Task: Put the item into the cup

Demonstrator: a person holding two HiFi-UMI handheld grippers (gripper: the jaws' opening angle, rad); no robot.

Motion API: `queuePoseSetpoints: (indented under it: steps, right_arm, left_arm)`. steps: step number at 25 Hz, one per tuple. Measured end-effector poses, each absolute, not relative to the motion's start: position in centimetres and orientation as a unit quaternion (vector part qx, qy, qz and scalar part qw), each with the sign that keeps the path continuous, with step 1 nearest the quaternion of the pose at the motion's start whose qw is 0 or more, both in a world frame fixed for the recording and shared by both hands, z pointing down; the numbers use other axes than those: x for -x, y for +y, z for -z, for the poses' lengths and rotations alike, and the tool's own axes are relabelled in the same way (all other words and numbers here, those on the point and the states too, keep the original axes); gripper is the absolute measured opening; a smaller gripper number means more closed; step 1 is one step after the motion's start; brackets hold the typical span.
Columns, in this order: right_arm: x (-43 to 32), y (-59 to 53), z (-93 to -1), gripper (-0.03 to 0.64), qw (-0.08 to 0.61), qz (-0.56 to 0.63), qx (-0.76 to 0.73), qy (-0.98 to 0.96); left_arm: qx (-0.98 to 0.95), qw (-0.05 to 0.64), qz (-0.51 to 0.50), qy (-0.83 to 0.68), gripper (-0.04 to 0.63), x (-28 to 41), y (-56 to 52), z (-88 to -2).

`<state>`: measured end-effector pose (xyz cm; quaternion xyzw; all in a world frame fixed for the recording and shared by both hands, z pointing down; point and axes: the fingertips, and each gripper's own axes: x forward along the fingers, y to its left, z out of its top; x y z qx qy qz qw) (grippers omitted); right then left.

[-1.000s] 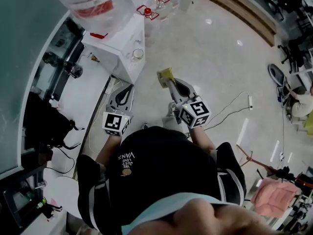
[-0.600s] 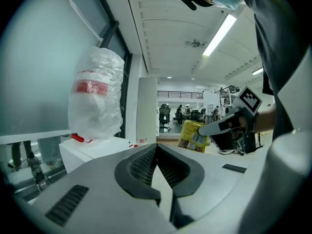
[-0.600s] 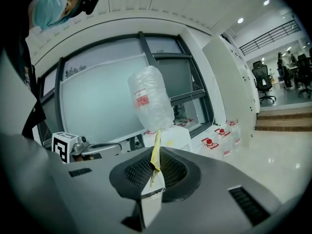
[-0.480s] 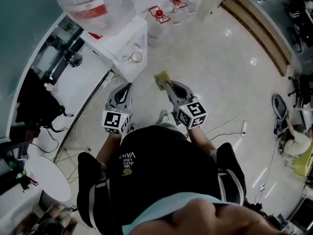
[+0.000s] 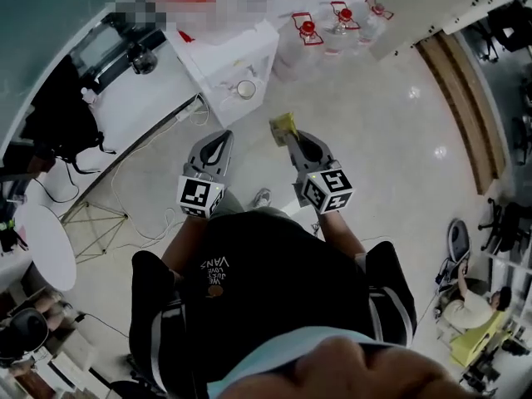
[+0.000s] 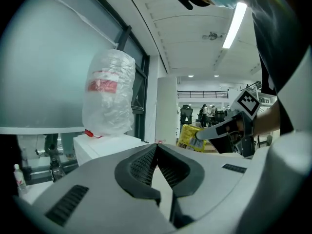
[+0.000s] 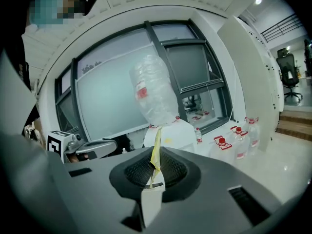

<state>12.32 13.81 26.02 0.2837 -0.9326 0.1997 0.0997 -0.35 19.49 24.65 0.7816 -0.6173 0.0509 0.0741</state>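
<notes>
A small paper cup (image 5: 246, 89) stands on the ledge of a white water dispenser (image 5: 223, 63). In the head view my right gripper (image 5: 291, 137) is shut on a yellow packet (image 5: 283, 126), held in the air a short way right of and nearer than the cup. The right gripper view shows the packet (image 7: 155, 152) edge-on, pinched between the pads. My left gripper (image 5: 223, 135) is beside it, shut and empty, its pads (image 6: 146, 161) pressed together. In the left gripper view the packet (image 6: 190, 136) sticks out of the right gripper's tip.
A big upturned water bottle (image 6: 109, 99) sits on the dispenser. Several red-capped water jugs (image 5: 308, 33) stand on the floor beyond it. A white counter (image 5: 133, 106) with dark gear and loose cables lies to the left. Shiny floor spreads to the right.
The person has turned and stepped, so dispenser, counter and floor have swung across the head view. Both grippers moved along together, the packet still in the right one, slightly closer to the cup.
</notes>
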Motion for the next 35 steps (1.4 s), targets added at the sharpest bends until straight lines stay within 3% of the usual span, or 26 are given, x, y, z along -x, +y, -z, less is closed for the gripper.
queuePoseSetpoints:
  steps: [20,26,35]
  right_arm:
    - [-1.8,8.1,-28.9,0.053,0.112,-0.209,-0.374,-0.896]
    - [-0.1,5.9,-30.8,0.053,0.118,-0.199,-0.391,-0.891]
    - [1.3,1.1,-37.0,0.053,0.149,-0.189,-0.359,-0.901]
  left_arm:
    - [-0.833,0.109,-0.09,-0.536,0.018,10.8,15.0,-29.3]
    - [-0.853,0.093,-0.1,-0.504,0.018,11.6,13.5,-32.7]
    - [-0.826,0.13,-0.118,-0.535,0.02,11.5,10.5,-39.6]
